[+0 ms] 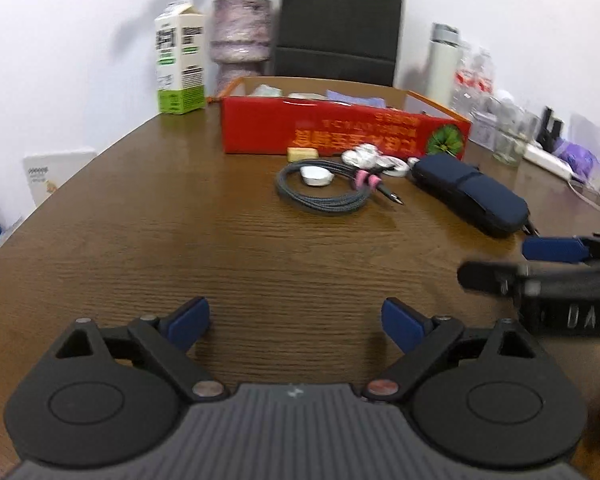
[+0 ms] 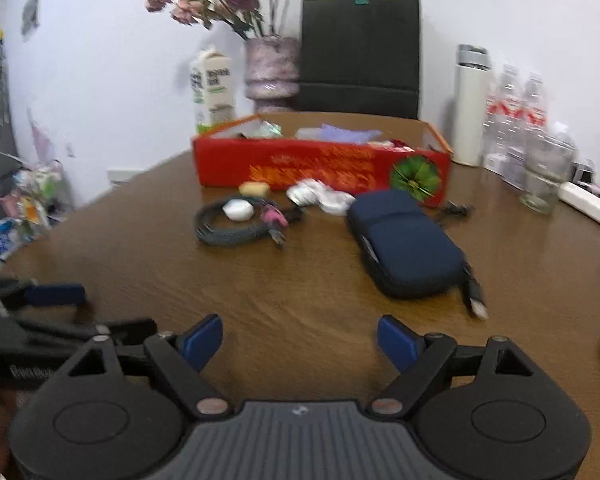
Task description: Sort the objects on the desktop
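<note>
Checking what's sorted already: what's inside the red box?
The red box shows pale packets and purplish wrapping above its rim; anything lower is hidden by its front wall.

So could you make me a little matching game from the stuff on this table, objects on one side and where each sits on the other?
Things:
1. coiled cable
2. navy pouch
3. milk carton
4. white flask

Places:
A. beyond the left end of the red box
B. on the table, in front of the box, toward its right end
C. by the clear bottles, past the box's right end
D. in front of the box, with a small white round thing lying on it

Pairs: 1-D, 2-B, 3-A, 4-C
</note>
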A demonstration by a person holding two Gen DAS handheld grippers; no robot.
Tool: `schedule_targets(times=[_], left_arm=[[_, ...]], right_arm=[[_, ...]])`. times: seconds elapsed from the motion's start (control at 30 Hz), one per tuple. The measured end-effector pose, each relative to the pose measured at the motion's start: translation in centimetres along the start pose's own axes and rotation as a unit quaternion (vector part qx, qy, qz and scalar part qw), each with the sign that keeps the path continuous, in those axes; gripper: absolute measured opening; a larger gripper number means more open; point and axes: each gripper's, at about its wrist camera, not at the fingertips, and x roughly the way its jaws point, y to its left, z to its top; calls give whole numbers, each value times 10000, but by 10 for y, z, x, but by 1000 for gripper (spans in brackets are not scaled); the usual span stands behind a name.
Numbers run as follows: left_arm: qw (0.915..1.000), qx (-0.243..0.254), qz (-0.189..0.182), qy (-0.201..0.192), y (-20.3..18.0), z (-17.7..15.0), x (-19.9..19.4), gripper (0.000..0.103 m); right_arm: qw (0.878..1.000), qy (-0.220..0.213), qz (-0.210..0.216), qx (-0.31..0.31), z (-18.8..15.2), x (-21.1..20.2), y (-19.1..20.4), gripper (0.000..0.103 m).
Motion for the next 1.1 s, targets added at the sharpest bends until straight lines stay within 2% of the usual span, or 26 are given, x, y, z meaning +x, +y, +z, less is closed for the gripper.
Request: schedule_targets(times=[0.07,0.13,0.2,0.23,0.3,0.43,0.5,0.6,0.7,0.83,0.93,1.0,1.1], left_arm=[[9999,-147,-26,-9,5,2,0,95],[9997,-214,150,-2,10,8,1,95],[9989,-224,399,-134,20,17,2,95],[9983,-285,473,-198,27,22,3,95],[9970,-460,576,-252,41,31,4,95],[9945,-676,728,-339,62,43,5,95],[9947,-699,693,-310,67,45,10,95],[9954,-696,600,-255,68,50,21,95],[9963,-697,450,-220,66,59,34,95],[9977,-663,39,-146,61,78,53,94],[9985,-484,-237,15,47,94,78,82],[9988,-269,-350,190,33,101,95,52],[9982,-41,-473,377,17,104,114,34]], right_arm=[[9995,-175,265,48,20,8,3,76],[9981,-272,548,47,43,24,10,72],[9972,-223,707,-76,63,48,22,59],[9969,-134,759,-164,71,65,29,56],[9967,89,764,-254,82,95,39,43],[9966,430,577,-401,90,138,46,36],[9964,542,459,-462,87,149,47,28],[9970,472,358,-501,79,149,47,16],[9977,422,432,-319,79,137,39,16],[9993,-110,362,-59,81,96,22,16],[9983,-423,247,326,81,69,0,16],[9968,-569,178,542,78,51,-14,16],[9965,-631,117,537,74,34,-26,16]])
